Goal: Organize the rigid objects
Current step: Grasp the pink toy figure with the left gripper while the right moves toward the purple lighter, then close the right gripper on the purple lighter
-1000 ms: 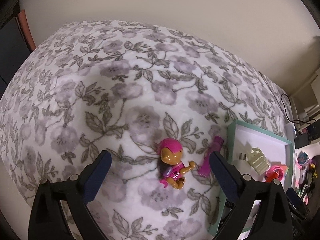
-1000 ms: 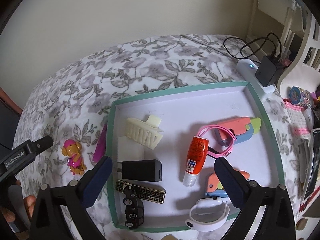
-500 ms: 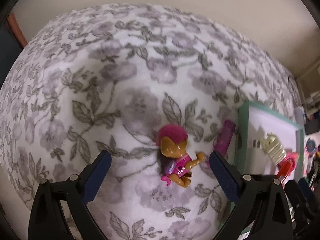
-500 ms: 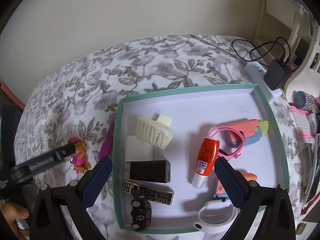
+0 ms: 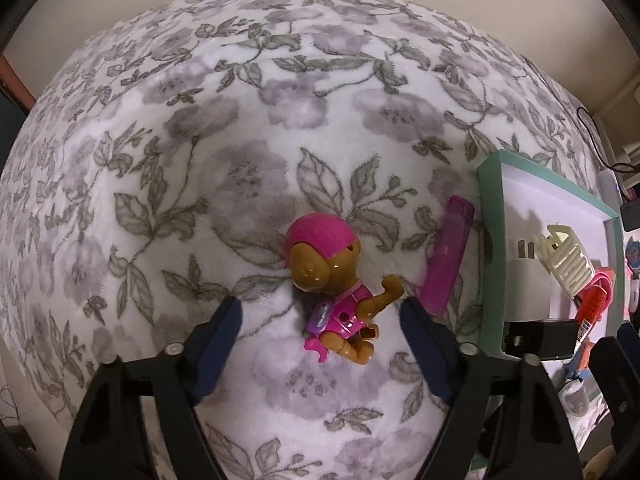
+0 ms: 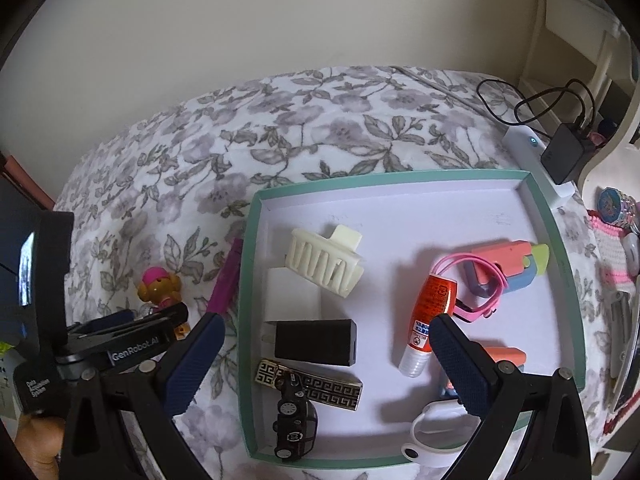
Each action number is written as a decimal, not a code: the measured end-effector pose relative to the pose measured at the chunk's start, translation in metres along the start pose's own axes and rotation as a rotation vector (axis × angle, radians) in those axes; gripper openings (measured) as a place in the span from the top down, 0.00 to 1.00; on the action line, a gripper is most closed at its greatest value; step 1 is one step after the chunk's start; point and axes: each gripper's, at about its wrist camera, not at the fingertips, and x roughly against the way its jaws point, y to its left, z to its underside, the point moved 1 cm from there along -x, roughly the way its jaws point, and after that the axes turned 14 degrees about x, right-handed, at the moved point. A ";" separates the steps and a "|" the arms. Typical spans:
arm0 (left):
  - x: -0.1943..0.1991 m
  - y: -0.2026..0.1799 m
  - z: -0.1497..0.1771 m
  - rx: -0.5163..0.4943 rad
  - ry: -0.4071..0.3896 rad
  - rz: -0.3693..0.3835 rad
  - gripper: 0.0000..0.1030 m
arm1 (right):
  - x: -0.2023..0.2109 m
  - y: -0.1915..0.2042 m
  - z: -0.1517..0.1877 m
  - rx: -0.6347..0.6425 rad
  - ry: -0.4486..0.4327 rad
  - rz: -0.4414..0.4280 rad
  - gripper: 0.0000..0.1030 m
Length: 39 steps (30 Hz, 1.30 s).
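A small brown toy dog in a pink helmet and suit [image 5: 334,284] lies on the floral blanket, also in the right wrist view [image 6: 160,286]. My left gripper [image 5: 320,312] is open, its fingers on either side of the toy's body without touching it. A purple stick-shaped object [image 5: 450,254] lies beside the green-rimmed tray [image 6: 250,320]. My right gripper [image 6: 326,338] is open and empty above the tray. The tray holds a cream hair clip [image 6: 324,260], a black charger [image 6: 314,342], a glue tube [image 6: 430,316], a toy car [image 6: 294,420] and other small items.
The bed's floral blanket [image 5: 240,120] stretches to the wall. A white power strip with a black adapter and cable [image 6: 560,152] lies past the tray's far right corner. Cluttered pink and white items [image 6: 612,240] sit off the right side.
My left gripper has moved forward and down, so its fingers now flank the toy dog. My right gripper has drifted slightly over the tray.
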 end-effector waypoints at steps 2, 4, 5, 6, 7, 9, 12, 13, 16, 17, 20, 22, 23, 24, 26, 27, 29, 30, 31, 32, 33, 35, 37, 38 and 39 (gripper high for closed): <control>0.000 0.000 -0.001 -0.005 0.006 0.012 0.31 | 0.001 0.001 -0.001 0.002 -0.006 0.000 0.00; -0.001 -0.003 0.000 -0.019 0.011 0.023 0.39 | 0.001 0.002 -0.001 0.006 -0.009 0.005 0.00; -0.001 -0.004 0.000 -0.024 0.012 0.025 0.42 | 0.001 0.003 -0.001 0.007 -0.011 0.006 0.00; -0.002 -0.007 0.001 -0.028 0.012 0.027 0.46 | 0.001 0.003 -0.002 0.008 -0.013 0.004 0.00; -0.003 -0.010 0.001 -0.033 0.015 0.029 0.48 | 0.001 0.004 -0.002 0.008 -0.015 0.001 0.00; -0.005 -0.010 0.001 -0.035 0.020 0.030 0.58 | 0.001 0.004 -0.003 0.006 -0.020 -0.006 0.00; -0.009 -0.009 -0.002 -0.026 0.022 0.034 0.62 | -0.001 0.007 -0.006 0.002 -0.029 -0.020 0.00; -0.008 -0.008 -0.003 -0.021 0.017 0.033 0.62 | -0.002 0.009 -0.007 0.002 -0.032 -0.029 0.00; -0.009 -0.004 -0.008 -0.011 0.009 0.025 0.62 | -0.006 0.015 -0.013 0.004 -0.039 -0.051 0.00; -0.011 -0.001 -0.010 -0.005 0.012 0.026 0.62 | -0.007 0.018 -0.016 0.005 -0.042 -0.055 0.00; -0.015 0.009 -0.017 0.030 0.026 0.033 0.62 | -0.010 0.028 -0.024 0.015 -0.052 -0.066 0.00; -0.017 0.018 -0.023 0.055 0.029 0.042 0.62 | -0.013 0.036 -0.029 0.028 -0.054 -0.069 0.01; -0.017 0.021 -0.026 0.064 0.028 0.046 0.62 | -0.015 0.040 -0.031 0.031 -0.055 -0.069 0.03; -0.016 0.023 -0.028 0.069 0.026 0.046 0.62 | -0.018 0.043 -0.033 0.035 -0.054 -0.074 0.07; -0.017 0.031 -0.034 0.081 0.019 0.035 0.62 | -0.025 0.049 -0.037 0.031 -0.040 -0.095 0.12; -0.017 0.035 -0.036 0.090 0.019 0.036 0.62 | -0.029 0.051 -0.038 0.026 -0.032 -0.110 0.16; -0.018 0.045 -0.043 0.119 0.023 0.056 0.62 | -0.036 0.055 -0.040 0.018 -0.016 -0.131 0.22; -0.018 0.049 -0.044 0.127 0.023 0.061 0.62 | -0.039 0.058 -0.041 0.021 -0.007 -0.134 0.26; -0.017 0.053 -0.047 0.139 0.020 0.062 0.62 | -0.042 0.062 -0.041 0.030 0.003 -0.132 0.27; -0.016 0.059 -0.046 0.145 0.017 0.058 0.62 | -0.044 0.064 -0.042 0.038 0.008 -0.128 0.30; -0.015 0.061 -0.045 0.151 0.015 0.055 0.62 | -0.047 0.068 -0.043 0.049 0.016 -0.123 0.35; -0.017 0.076 -0.052 0.169 0.014 0.058 0.62 | -0.050 0.073 -0.044 0.065 0.024 -0.126 0.40; -0.017 0.082 -0.054 0.178 0.013 0.059 0.62 | -0.052 0.079 -0.046 0.079 0.029 -0.125 0.42; -0.018 0.086 -0.056 0.181 0.013 0.063 0.62 | -0.054 0.082 -0.047 0.086 0.034 -0.128 0.46; -0.018 0.084 -0.055 0.184 0.015 0.067 0.62 | -0.056 0.085 -0.048 0.093 0.042 -0.132 0.49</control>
